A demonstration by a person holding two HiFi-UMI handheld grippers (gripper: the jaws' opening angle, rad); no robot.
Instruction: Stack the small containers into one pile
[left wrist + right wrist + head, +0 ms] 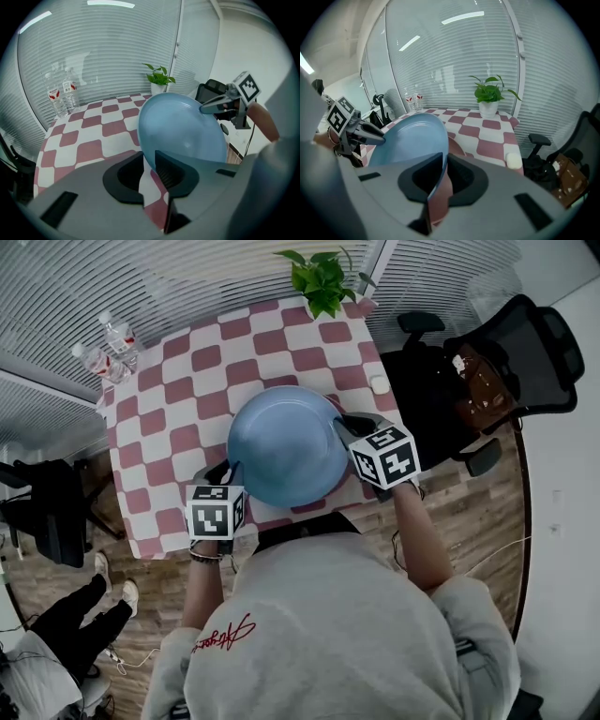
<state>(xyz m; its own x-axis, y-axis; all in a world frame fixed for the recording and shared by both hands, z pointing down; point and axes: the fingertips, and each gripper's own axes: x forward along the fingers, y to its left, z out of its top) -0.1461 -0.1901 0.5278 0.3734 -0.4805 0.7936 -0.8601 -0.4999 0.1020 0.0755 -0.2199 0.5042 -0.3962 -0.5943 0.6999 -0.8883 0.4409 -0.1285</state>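
Blue, round and smooth-walled, a large plastic bowl [281,446] is held between two hand-held grippers over the near half of a table covered in a red-and-white checked cloth [178,418]. The left gripper [228,472] takes the bowl's rim at the person's near left; in the left gripper view its two dark jaws are closed onto the thin blue edge, one pad on each face of the wall. The right gripper [343,424] takes the rim on the opposite side; in the right gripper view its jaws likewise pinch the edge, which runs straight down between the pads. Each gripper view shows the other gripper's tips on the far rim. The bowl sits tilted in both gripper views, with checked cloth visible beneath its lower edge; whether it touches the cloth cannot be told. At the table's far edge stands a green leafy plant in a white pot [323,277]. Two clear plastic water bottles with red labels [108,348] stand together at the far left corner. A small white rounded object [379,384] lies near the right edge, and a black office chair [525,352] stands just beyond that side.
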